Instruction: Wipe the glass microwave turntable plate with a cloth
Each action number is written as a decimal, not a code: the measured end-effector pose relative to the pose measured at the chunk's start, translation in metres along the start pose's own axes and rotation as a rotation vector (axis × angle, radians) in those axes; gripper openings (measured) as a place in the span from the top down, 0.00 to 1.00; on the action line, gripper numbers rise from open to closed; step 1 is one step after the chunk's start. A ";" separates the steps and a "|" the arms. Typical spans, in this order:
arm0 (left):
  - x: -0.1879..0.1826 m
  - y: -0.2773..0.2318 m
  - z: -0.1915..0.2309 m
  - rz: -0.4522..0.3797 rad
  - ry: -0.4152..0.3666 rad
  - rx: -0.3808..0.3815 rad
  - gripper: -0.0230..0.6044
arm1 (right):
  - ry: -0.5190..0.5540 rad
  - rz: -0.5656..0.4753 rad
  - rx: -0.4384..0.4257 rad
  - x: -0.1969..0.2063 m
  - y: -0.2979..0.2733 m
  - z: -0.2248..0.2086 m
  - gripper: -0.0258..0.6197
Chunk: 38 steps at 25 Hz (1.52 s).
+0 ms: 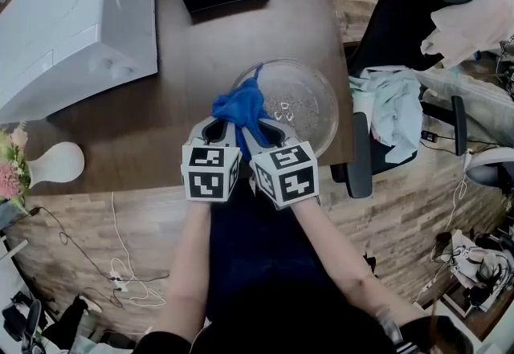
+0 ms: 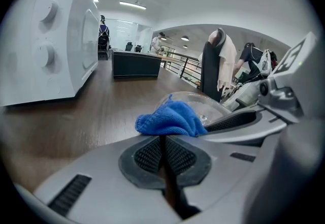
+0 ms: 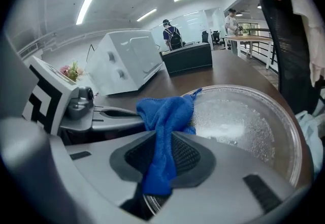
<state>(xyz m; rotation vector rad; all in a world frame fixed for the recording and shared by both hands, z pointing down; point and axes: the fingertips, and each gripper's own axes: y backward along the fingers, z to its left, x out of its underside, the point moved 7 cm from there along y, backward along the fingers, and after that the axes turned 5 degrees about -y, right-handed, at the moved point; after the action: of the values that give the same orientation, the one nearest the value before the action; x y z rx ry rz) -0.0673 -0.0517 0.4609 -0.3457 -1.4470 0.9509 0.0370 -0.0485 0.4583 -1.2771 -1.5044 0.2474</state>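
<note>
Wooden table [image 1: 161,124], right tongs [image 3: 162,139] clamped on blue cloth [image 3: 166,111] — left tongs [image 2: 163,142] closed

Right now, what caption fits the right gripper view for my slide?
Right tool shut on a blue cloth at the rim of a glass plate on a wooden table.

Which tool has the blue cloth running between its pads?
The right tool: blue cloth runs through its pads; the left tool has cloth only at its tips.

Blue cloth [image 1: 241,107], clear speckled plate [image 1: 309,103].
My marker cubes [image 1: 210,172] show black-and-white squares; the table [image 1: 161,120] is dark brown, the microwave [image 1: 72,23] white.
</note>
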 end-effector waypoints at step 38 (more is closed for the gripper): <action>0.000 0.001 0.001 0.001 -0.015 0.009 0.96 | -0.114 -0.044 0.241 0.002 0.069 -0.103 0.84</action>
<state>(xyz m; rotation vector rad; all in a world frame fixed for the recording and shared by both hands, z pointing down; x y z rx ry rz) -0.0680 -0.0517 0.4602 -0.3332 -1.4561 0.9625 0.1594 -0.0659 0.4494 -1.0515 -1.5449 0.4652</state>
